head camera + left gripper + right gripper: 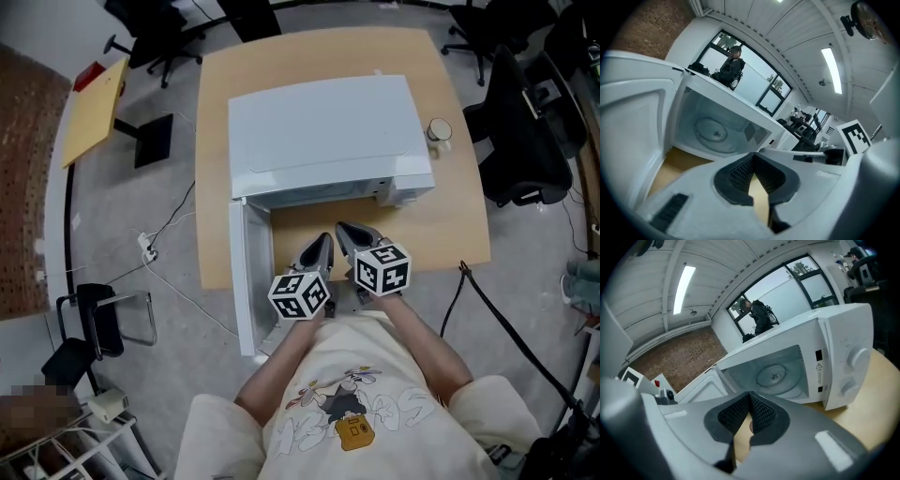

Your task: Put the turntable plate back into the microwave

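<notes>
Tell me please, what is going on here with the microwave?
A person holds a hand-held gripper in each hand in front of the microwave, whose door stands open. The left hand-held gripper and the right hand-held gripper are both shut and empty. The round turntable plate lies inside the microwave, on its floor.

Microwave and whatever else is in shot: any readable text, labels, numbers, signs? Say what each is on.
No word or number reads clearly.
Warning triangle: on a white label on the microwave front; the print under it is too small to read.
Black-and-white square patterns, no letters: left marker cube, right marker cube.
Shirt print: large outlined characters, too blurred to read.
</notes>
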### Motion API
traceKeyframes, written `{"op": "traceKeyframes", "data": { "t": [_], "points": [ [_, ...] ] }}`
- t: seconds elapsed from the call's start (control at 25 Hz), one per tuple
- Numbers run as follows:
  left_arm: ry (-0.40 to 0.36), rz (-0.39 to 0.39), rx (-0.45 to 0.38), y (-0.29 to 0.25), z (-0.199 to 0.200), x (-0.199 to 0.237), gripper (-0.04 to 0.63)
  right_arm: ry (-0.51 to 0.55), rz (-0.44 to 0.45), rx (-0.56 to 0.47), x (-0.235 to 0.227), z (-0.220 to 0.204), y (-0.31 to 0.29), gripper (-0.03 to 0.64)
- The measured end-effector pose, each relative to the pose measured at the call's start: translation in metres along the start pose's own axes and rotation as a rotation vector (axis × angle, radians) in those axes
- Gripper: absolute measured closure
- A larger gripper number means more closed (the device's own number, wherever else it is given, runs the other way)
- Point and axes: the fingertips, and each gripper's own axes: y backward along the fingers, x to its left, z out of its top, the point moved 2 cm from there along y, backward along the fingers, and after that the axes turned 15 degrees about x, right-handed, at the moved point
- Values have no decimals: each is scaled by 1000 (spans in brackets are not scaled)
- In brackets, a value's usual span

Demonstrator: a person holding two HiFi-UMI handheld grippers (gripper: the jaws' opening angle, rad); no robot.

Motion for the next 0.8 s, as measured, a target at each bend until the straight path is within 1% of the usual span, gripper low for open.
{"op": "traceKeyframes", "data": {
  "t": [0.2, 0.44, 0.56, 0.68, 0.8],
  "points": [
    [-18, 38, 8, 1, 3, 4, 597, 56, -43, 17, 0, -3, -2, 611],
    [-30, 54, 3, 1, 9, 6, 597, 77, -39, 16, 6, -1, -3, 611],
    [-14, 54, 5, 1, 10, 9, 597, 71, -40, 17, 6, 0, -3, 611],
    [19, 65, 29, -1, 3, 16, 597, 50, -47, 31, 3, -5, -5, 611],
    [33, 73, 46, -2, -1, 22, 597, 39, -52, 41, 0, -9, -6, 611]
  ]
}}
